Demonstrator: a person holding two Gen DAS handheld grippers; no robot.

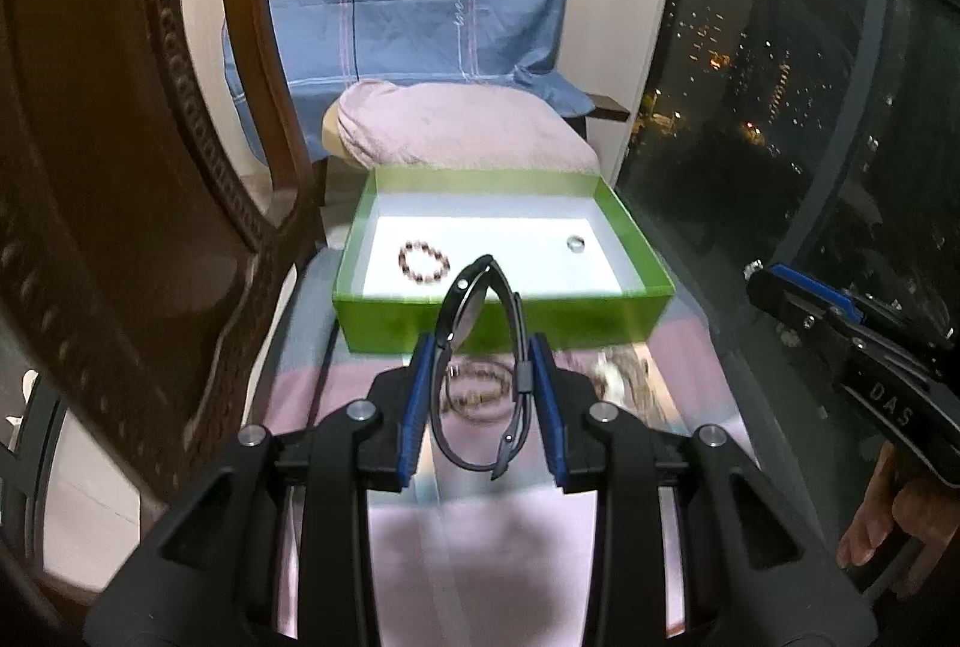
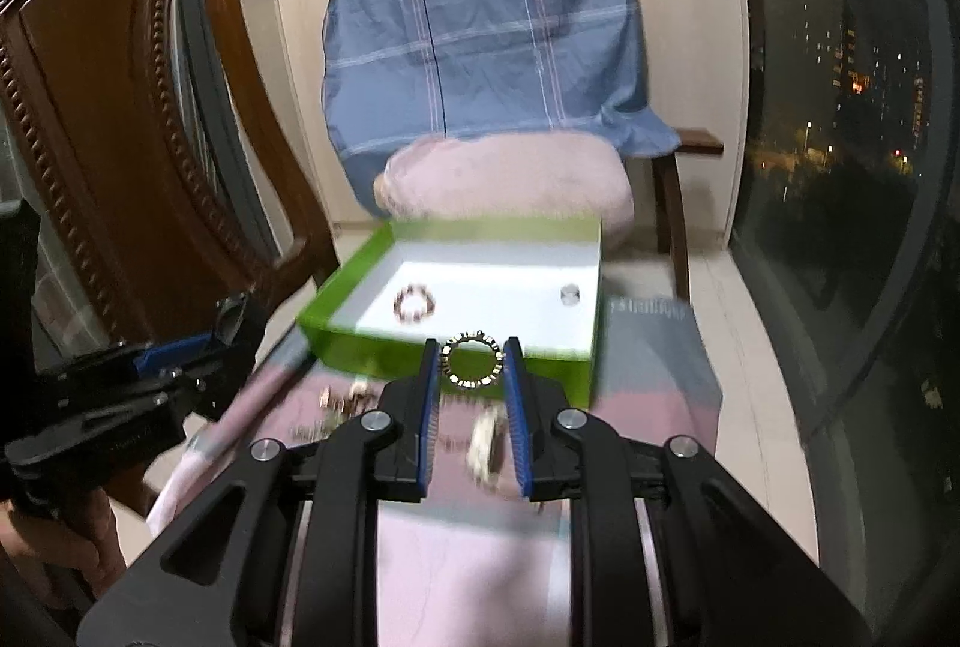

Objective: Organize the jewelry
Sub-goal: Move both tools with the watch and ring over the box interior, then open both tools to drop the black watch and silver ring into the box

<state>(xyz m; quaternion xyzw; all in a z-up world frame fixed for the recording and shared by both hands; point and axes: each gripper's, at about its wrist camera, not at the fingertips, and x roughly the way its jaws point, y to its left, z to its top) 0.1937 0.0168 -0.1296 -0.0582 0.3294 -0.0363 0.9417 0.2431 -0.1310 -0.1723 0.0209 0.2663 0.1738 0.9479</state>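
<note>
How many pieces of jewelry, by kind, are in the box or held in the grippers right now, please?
Bracelets: 2, beaded one in the box, gold one in the right gripper
Rings: 1, in the box
Watches: 1, in the left gripper
Total: 4

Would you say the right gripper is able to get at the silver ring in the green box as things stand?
Probably not yet: the right gripper is shut on a gold bracelet. The path to the silver ring looks free otherwise, since the green box is open-topped.
</note>
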